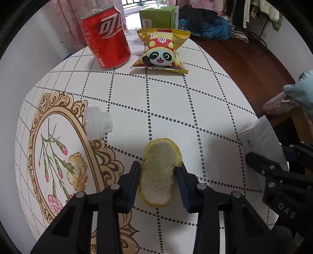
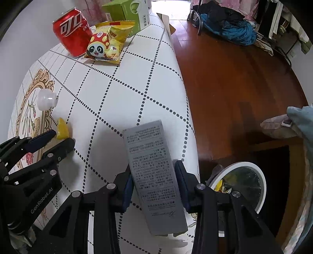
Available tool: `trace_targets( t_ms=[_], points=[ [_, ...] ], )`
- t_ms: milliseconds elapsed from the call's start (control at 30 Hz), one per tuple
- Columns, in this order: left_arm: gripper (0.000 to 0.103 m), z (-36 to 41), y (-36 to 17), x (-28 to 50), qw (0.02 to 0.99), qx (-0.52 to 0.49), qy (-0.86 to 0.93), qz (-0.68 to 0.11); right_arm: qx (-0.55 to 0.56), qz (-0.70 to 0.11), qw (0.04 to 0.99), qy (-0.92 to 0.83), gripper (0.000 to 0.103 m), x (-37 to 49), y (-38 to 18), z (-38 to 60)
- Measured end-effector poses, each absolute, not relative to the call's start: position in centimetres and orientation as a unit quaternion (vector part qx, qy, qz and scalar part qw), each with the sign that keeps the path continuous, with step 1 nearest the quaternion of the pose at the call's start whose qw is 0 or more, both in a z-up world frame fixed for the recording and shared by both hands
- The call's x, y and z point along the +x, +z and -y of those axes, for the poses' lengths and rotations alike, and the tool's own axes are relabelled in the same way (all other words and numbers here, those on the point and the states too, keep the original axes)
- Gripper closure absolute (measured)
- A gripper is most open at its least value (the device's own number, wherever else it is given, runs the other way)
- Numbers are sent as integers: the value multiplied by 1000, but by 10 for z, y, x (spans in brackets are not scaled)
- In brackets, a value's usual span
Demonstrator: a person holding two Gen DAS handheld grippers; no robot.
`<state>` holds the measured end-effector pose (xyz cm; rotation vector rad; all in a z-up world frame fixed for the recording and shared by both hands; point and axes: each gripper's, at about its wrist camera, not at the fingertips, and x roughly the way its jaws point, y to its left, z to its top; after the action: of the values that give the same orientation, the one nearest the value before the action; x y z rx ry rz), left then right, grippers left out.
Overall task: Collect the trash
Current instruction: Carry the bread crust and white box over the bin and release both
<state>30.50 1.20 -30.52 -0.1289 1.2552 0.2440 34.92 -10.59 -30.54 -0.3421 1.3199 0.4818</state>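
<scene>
The middle of the table (image 1: 176, 101) lies bare. At its far end a can (image 1: 105, 37), snack bag (image 1: 161, 51) and green box (image 1: 158, 16) crowd together. A plastic cap (image 1: 98, 123) lies at the left.

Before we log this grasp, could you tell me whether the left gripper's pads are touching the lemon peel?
Touching. In the left wrist view, the left gripper has both pads pressed against the sides of the lemon peel, with no gap visible.
</scene>
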Motion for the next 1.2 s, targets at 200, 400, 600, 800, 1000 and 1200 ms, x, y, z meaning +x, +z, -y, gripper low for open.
trace_targets(
  t_ms=[200, 400, 600, 800, 1000, 1200],
  points=[
    [72, -21, -292, 295, 807, -57, 132, -573, -134, -602, 756, 220, 62, 349, -297, 112],
    [72, -12, -243, 283, 828, -58, 143, -539, -99, -574, 781, 224, 62, 346, -255, 135],
    [72, 25, -193, 286, 854, -58, 125, -501, -58, -549, 806, 214, 62, 343, -207, 184],
    [72, 84, -154, 293, 875, -54, 73, -476, -23, -523, 831, 187, 62, 339, -163, 258],
    [72, 155, -140, 307, 883, -47, 14, -468, 4, -516, 845, 140, 62, 337, -148, 343],
    [72, 217, -173, 332, 863, -44, -36, -501, 23, -539, 837, 88, 62, 339, -176, 420]
  ],
)
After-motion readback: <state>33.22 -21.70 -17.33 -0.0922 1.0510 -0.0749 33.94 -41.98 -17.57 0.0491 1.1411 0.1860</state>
